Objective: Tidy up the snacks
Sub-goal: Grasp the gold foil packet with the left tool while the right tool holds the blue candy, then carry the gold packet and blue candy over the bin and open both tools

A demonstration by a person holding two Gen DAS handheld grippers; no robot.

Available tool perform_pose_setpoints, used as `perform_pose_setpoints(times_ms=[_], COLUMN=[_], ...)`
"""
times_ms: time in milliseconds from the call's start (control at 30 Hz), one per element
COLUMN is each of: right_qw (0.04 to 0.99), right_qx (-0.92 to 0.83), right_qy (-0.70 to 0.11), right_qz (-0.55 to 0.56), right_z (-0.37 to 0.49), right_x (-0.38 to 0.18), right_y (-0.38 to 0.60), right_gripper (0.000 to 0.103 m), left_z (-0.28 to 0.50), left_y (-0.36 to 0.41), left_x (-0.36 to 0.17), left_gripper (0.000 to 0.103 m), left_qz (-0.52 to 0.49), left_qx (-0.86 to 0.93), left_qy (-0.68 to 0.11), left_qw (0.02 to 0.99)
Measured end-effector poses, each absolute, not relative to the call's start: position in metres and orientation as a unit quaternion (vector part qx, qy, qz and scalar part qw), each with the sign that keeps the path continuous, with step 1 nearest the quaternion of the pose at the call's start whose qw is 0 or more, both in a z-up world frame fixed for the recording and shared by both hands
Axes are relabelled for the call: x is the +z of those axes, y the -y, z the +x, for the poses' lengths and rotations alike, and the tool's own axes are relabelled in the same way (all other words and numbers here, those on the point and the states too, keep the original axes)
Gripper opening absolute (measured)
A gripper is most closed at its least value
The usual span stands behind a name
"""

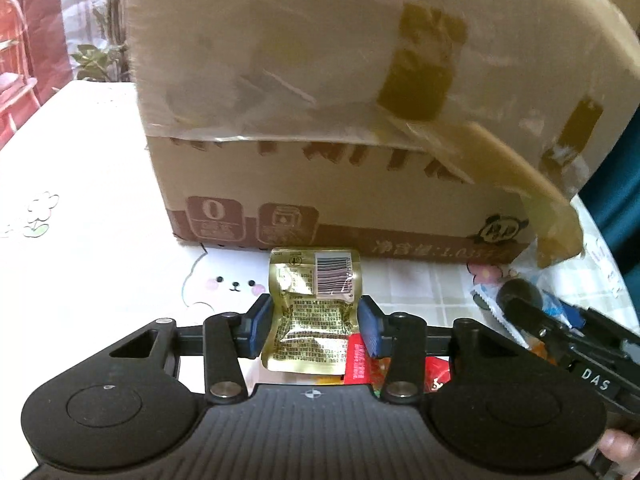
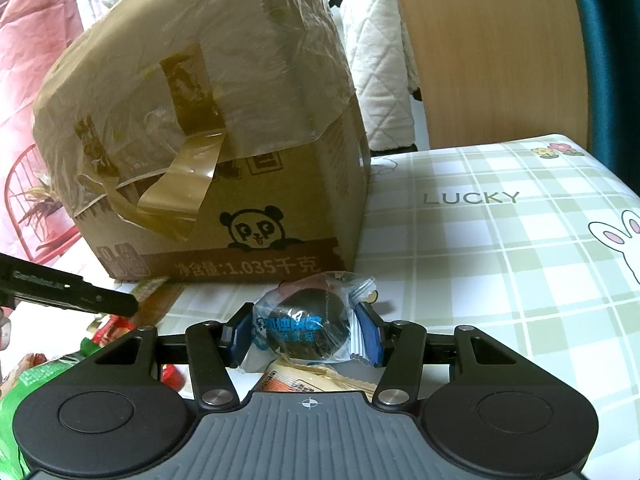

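A gold foil snack packet (image 1: 316, 280) with a barcode label stands upright between the blue pads of my left gripper (image 1: 314, 326), which is shut on it just in front of the taped cardboard box (image 1: 320, 180). My right gripper (image 2: 306, 334) is shut on a dark round snack in a clear blue wrapper (image 2: 300, 324), held low over the table near the box's front corner (image 2: 348, 256). That wrapped snack also shows at the right edge of the left wrist view (image 1: 486, 298). The box's top flaps hide its inside.
Red and orange packets (image 1: 360, 364) lie under the left gripper, and green packets (image 2: 36, 376) lie at the lower left. The checked "LUCKY" tablecloth (image 2: 500, 240) spreads to the right. A wooden chair back (image 2: 492, 52) and a white quilted cloth (image 2: 376, 60) stand behind.
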State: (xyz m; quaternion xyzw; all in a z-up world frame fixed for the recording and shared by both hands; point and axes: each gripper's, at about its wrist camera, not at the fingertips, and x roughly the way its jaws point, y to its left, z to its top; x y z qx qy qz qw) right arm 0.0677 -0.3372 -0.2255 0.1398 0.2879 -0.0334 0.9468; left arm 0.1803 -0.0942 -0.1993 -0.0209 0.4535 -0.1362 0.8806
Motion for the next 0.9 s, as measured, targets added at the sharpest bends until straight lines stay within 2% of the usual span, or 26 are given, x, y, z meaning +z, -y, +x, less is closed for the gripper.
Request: perform_pose_setpoints(times_ms=[200, 500, 900], right_qw=[0.947, 0.948, 0.951], right_qx=[-0.034, -0.043, -0.085], right_qy=[-0.288, -0.282, -0.268], right_qz=[0.141, 0.142, 0.126], right_z=[0.068, 0.065, 0.048], right_x=[-0.226, -0.226, -0.211], right_y=[0.337, 0.338, 0.334], right_gripper=[0.05, 0.05, 0.049], left_z=[0.174, 0.162, 0.143], left_y=[0.077, 0.036, 0.026], left_x=[-0.19, -0.166, -0.155], left_gripper=[0.048, 0.048, 0.049], left_qz=[-0.038, -0.078, -0.067], left_qx=[-0.126, -0.081, -0.099], left_qy=[-0.45, -0.4, -0.363], left_qw=[0.884, 0.91, 0.924])
